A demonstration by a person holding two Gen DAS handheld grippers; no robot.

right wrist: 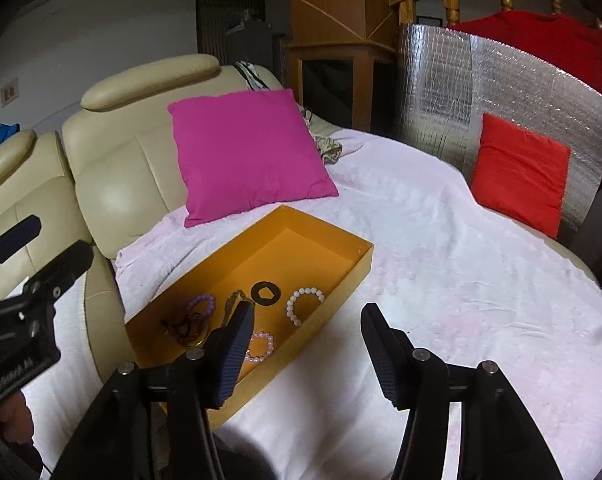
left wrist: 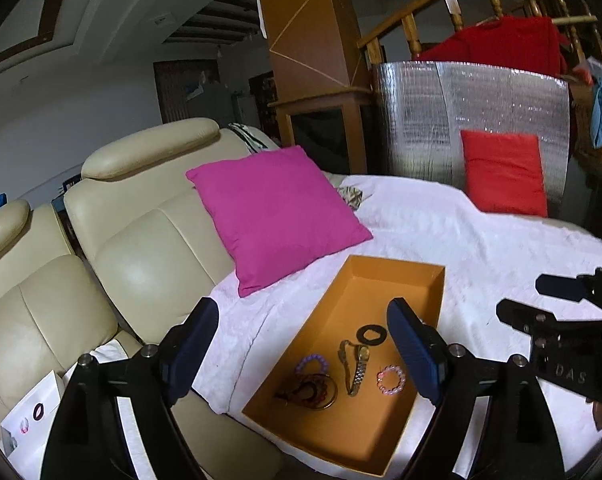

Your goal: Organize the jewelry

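Looked like a lived-in home, a living room by its furniture. Was anchored by a cream leather sofa (left wrist: 113,248) with padded headrests. Had a magenta cushion (left wrist: 277,216) leaning against its backrest and a white blanket (right wrist: 441,264) spread over the seat to the right of the sofa's back. Farther right stood a red cushion (right wrist: 521,180) against a silver foil panel (left wrist: 473,120). Behind the sofa rose a wooden pillar (left wrist: 309,24) and a wooden stair railing (left wrist: 453,4) draped with red clothing (left wrist: 501,42).
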